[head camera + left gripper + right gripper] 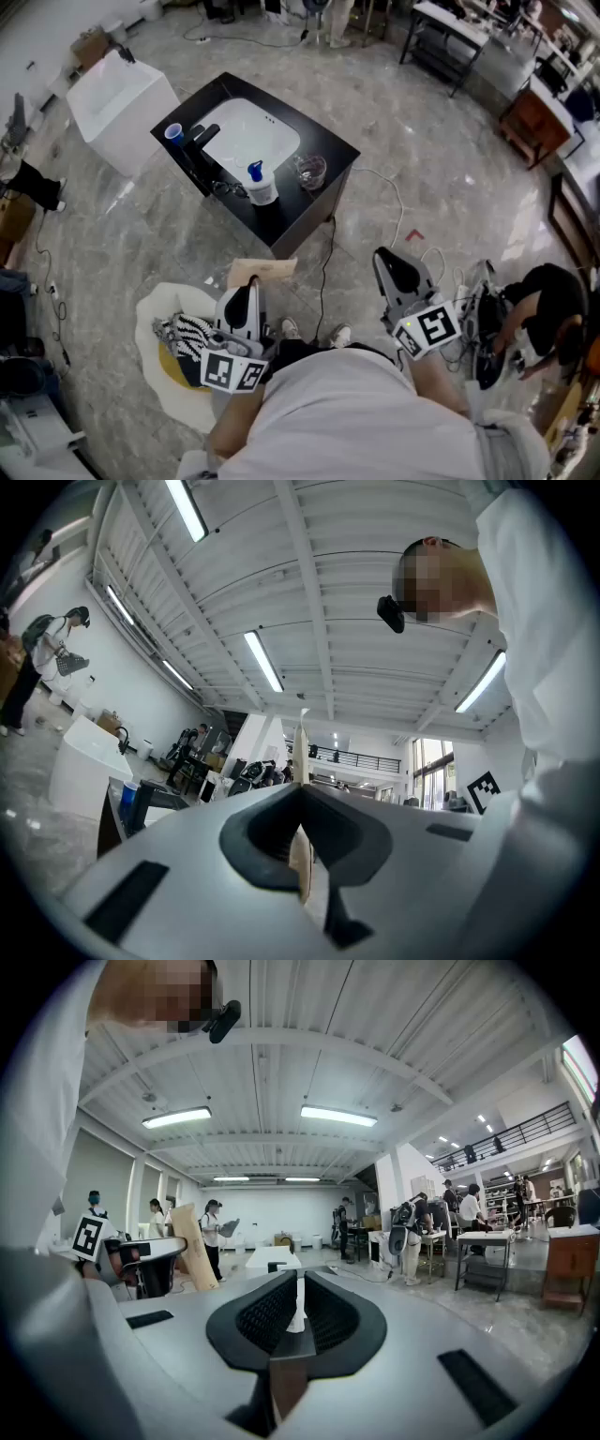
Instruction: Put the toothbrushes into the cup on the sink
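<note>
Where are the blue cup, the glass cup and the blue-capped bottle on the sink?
blue cup point(173, 132), head view, its rim.
glass cup point(310, 172), head view, its wall.
blue-capped bottle point(262, 189), head view, its white body.

looks like a big open lab or workshop hall, not a real bathroom. giveaways: black sink unit point(328, 150) parked on its own mid-floor on polished stone tiles point(422, 141), loose cables point(396, 197) trailing across the ground, plain white box-shaped stand point(122, 108) just beside it. up top, ribbed industrial ceiling point(309, 574) with long strip lights point(342, 1116). also a mezzanine with a railing point(525, 1133) along one wall, work tables point(483, 1237) lined up below it, and people point(410, 1237) standing around with backpacks and gear.
</note>
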Available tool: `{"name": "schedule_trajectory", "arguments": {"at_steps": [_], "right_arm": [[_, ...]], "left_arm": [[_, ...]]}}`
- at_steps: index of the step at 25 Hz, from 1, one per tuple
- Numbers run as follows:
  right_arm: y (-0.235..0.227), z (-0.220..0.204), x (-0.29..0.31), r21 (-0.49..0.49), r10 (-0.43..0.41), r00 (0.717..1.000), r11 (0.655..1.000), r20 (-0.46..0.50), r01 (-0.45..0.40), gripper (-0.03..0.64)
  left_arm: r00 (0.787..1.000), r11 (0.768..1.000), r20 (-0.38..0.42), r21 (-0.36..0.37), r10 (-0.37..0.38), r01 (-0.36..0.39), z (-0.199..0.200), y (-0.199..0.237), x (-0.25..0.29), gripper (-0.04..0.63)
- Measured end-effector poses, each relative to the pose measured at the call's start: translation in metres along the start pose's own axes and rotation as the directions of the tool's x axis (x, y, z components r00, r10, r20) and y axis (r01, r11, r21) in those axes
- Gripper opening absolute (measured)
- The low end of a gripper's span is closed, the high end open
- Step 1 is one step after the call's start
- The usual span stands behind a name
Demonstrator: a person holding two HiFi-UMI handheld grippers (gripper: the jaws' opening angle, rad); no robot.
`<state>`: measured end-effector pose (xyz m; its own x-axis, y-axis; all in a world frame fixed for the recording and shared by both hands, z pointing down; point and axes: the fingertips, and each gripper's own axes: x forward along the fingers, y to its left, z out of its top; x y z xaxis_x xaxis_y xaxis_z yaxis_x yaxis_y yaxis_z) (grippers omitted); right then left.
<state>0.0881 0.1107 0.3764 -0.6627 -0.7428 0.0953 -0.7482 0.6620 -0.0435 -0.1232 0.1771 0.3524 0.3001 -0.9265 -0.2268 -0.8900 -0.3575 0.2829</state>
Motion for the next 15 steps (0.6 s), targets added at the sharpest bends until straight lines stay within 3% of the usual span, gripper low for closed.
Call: {"name": "schedule_trajectory", "arguments": {"at_steps": [15], "right_arm": [[-0.009,0.002,0.008,0.006,0.053,0.999,0.999,0.004,-0.053,0.051]], "left_arm": [[0.999,0.999,0.006,-0.012,0.031,-0.031,-0.002,0.000,0.011,0.003]]}}
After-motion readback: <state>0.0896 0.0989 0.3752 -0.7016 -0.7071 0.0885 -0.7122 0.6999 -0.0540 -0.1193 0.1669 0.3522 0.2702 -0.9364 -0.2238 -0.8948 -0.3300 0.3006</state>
